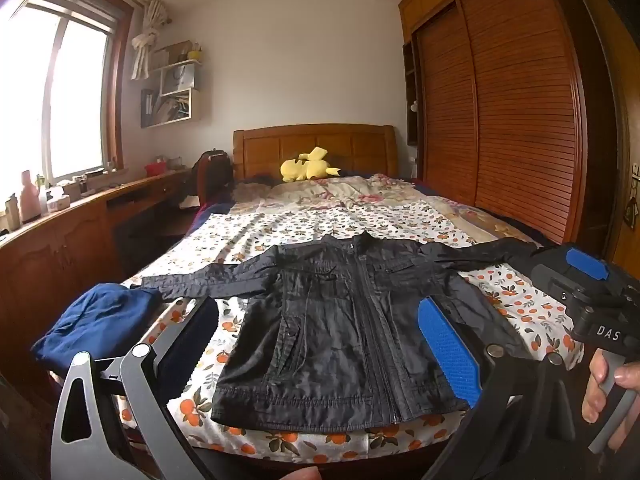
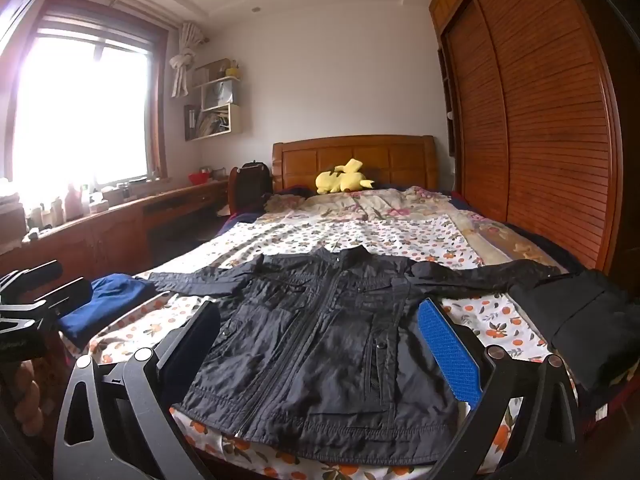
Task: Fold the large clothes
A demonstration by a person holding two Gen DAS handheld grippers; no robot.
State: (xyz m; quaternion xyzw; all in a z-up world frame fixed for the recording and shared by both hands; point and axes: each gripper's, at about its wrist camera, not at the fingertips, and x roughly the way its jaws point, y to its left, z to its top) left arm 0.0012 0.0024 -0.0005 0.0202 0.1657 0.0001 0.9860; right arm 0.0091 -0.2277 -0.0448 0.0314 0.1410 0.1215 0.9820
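Nearest in each wrist view, that gripper's own two fingers are seen spread wide apart with nothing between the pads: the left gripper (image 1: 320, 344) and the right gripper (image 2: 324, 340) are both open and held above the near edge of the bed (image 1: 224, 240), clear of the cloth. Only in the left view is the right gripper seen from outside, at the right edge, with a hand (image 1: 608, 392) wrapped around its handle and a blue pad on top; only in the right view is the left gripper's body seen, dark, at the far left edge. Between the fingers in both views the jacket (image 1: 340, 320) is laid flat on the orange-patterned sheet at the near end of the bed, front up, zip closed, collar away from the cameras and both sleeves stretched out to the sides. A blue garment (image 1: 92, 320) is bunched at the near left corner, touching the end of the left sleeve. A dark folded garment (image 2: 580, 320) by the right sleeve is shown in full only in the right view. Further back a floral quilt (image 1: 340, 192) is spread, and a yellow plush (image 1: 308, 166) is set against the headboard. A desk (image 1: 80, 208) under the window is seen on the left, a wardrobe (image 1: 500, 100) on the right.
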